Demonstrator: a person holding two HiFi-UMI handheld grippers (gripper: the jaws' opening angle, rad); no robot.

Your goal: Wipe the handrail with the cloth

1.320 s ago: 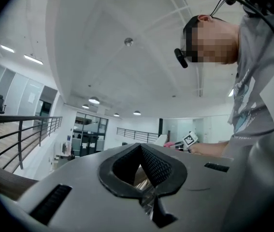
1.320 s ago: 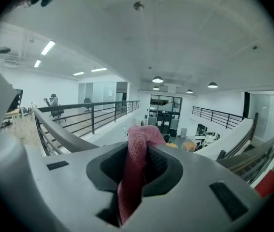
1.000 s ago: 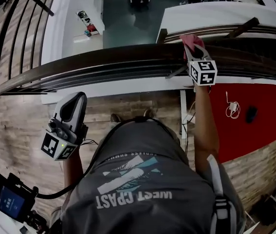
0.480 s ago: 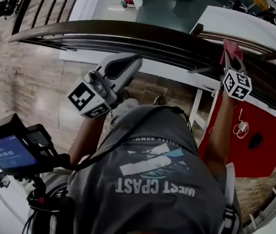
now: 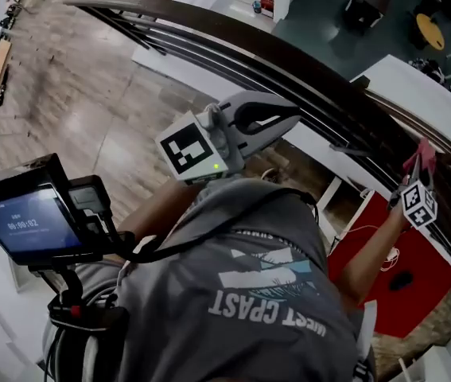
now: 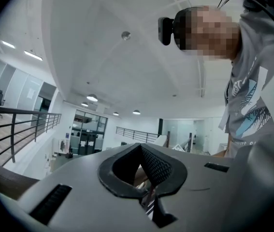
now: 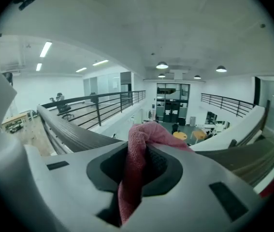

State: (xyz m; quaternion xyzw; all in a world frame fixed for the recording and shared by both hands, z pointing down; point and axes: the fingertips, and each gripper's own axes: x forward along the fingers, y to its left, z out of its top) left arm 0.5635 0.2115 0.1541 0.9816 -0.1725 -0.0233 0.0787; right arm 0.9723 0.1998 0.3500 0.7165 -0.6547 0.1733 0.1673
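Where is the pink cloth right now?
At the far right of the head view, the pink cloth is clamped in the right gripper, held up at the dark handrail.

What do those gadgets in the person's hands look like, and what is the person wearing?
The left gripper and right gripper are pale grey plastic shells with black textured pads. Each carries a white cube printed with black square markers. A black cable crosses the person's grey, short-sleeved printed T-shirt.
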